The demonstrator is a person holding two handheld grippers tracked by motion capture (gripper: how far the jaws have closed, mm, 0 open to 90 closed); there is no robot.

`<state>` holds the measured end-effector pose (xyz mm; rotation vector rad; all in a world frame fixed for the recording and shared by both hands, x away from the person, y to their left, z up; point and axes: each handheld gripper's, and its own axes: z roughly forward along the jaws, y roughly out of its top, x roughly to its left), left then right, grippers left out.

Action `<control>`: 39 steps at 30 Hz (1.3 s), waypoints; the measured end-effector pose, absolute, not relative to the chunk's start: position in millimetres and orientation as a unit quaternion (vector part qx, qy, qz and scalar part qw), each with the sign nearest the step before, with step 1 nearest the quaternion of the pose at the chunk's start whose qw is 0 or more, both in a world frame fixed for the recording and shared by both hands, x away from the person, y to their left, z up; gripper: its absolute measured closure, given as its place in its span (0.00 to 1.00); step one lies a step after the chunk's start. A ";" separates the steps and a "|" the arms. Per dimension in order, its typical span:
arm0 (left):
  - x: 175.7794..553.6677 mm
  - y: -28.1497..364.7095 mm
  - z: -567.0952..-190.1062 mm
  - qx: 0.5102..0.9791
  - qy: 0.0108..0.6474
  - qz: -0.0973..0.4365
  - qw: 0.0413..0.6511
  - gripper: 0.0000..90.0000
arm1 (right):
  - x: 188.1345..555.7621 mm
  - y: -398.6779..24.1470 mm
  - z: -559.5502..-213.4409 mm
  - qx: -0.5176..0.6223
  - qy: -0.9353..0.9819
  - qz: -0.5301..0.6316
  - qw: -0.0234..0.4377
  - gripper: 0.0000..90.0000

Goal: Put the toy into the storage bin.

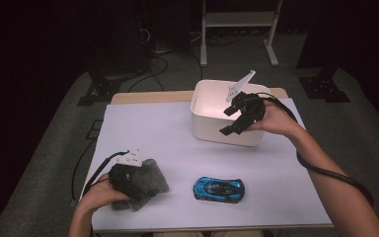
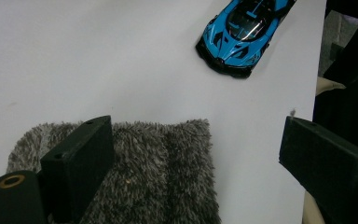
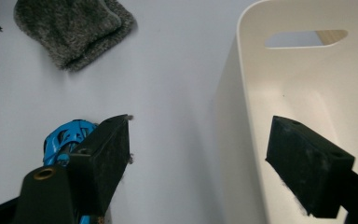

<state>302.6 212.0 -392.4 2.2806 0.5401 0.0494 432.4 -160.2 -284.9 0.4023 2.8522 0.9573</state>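
White sheeting covers the bench (image 1: 177, 133), with grey carpet and dark stands around it. In the high view the right hand-held gripper (image 1: 234, 121), jaws apart and empty, hangs over the white bin (image 1: 212, 126). The left gripper view shows the left hand-held gripper (image 2: 191, 154), jaws apart, over the grey fuzzy cloth (image 2: 168, 168), the blue toy car (image 2: 242, 32) beyond. The right gripper view shows the bin's near wall between its jaws.

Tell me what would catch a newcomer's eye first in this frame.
Probably the blue toy car, alone on the white table near its front edge. Next the white bin at the back right, with the right gripper open over its near rim. At front left, the left gripper rests open on a grey fuzzy cloth.
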 end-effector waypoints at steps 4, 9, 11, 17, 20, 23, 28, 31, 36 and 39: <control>303.7 212.6 -393.1 0.896 0.213 0.017 0.389 0.11 | 445.3 -156.7 -288.9 0.136 0.941 0.304 0.056 0.24; 304.0 212.8 -394.1 0.897 0.213 0.017 0.387 0.11 | 458.5 -153.7 -296.6 0.143 0.942 0.299 0.054 0.30; 303.6 213.3 -394.2 0.897 0.214 0.015 0.387 0.11 | 463.2 -152.3 -300.5 0.141 0.942 0.300 0.054 0.31; 303.8 213.9 -395.7 0.895 0.218 0.015 0.388 0.11 | 474.7 -150.6 -311.0 0.140 0.947 0.288 0.040 0.52; 304.2 213.8 -397.9 0.897 0.218 0.012 0.385 0.11 | 478.3 -149.8 -314.9 0.136 0.949 0.283 0.035 0.66; 303.8 214.7 -399.7 0.898 0.219 0.011 0.382 0.11 | 480.1 -147.8 -319.1 0.126 0.952 0.277 0.033 0.83; 302.0 217.3 -397.9 0.896 0.222 0.014 0.385 0.11 | 479.5 -142.0 -321.9 0.117 0.955 0.270 0.031 0.95; 300.8 218.0 -397.3 0.895 0.223 0.015 0.386 0.11 | 478.5 -141.7 -321.4 0.113 0.957 0.265 0.032 0.96; 300.1 219.0 -397.8 0.895 0.225 0.015 0.384 0.11 | 475.7 -141.5 -321.7 0.109 0.957 0.267 0.035 0.96; 300.2 219.8 -398.0 0.895 0.225 0.016 0.384 0.11 | 473.6 -141.6 -321.7 0.101 0.957 0.270 0.028 0.96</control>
